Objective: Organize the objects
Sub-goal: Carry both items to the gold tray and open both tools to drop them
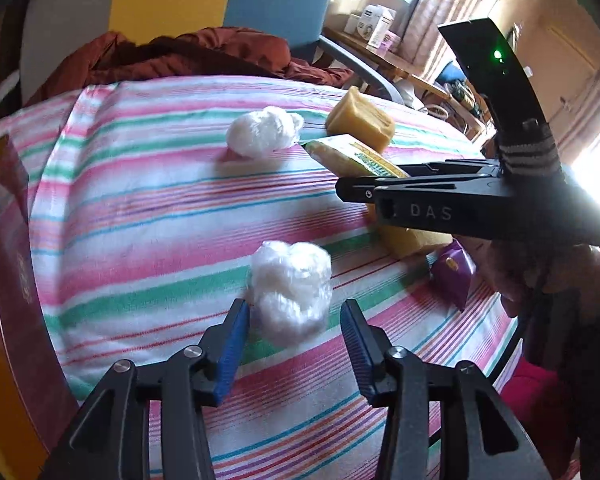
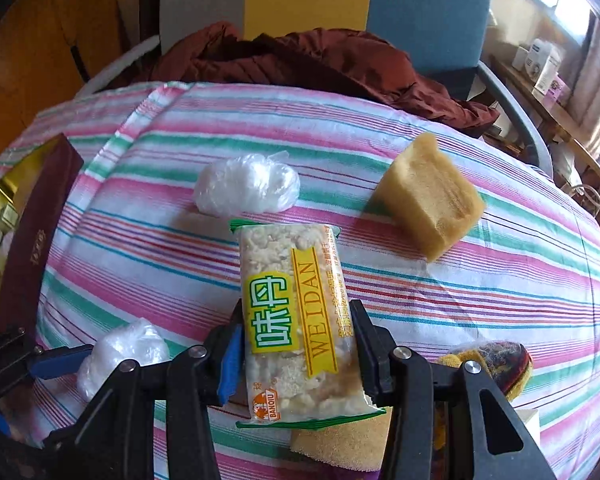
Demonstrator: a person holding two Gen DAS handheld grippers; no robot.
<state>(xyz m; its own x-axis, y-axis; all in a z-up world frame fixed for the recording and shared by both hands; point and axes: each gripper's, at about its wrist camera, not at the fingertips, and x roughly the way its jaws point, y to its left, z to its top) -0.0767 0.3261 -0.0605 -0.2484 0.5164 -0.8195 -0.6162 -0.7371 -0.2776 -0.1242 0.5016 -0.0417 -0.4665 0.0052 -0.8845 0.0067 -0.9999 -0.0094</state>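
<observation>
My right gripper [image 2: 296, 312] is shut on a clear snack bar pack [image 2: 296, 320] with a yellow label, gripping it by its long sides above the striped cloth [image 2: 460, 300]. The left wrist view shows that same pack [image 1: 352, 156] sticking out of the black right gripper [image 1: 380, 196]. My left gripper [image 1: 296, 312] stands open, pointing down at the cloth. A white plastic-wrapped ball [image 1: 292, 288] lies between its blue fingertips [image 1: 238, 320], with a gap on the right side. A second white ball [image 1: 264, 132] lies farther back.
A yellow sponge block [image 2: 432, 196] lies at the back right and another [image 2: 340, 440] under the right gripper. A purple packet [image 1: 454, 276] sits near the right edge. A dark red box [image 2: 36, 232] stands at the left. Behind is a chair with a red jacket [image 2: 320, 60].
</observation>
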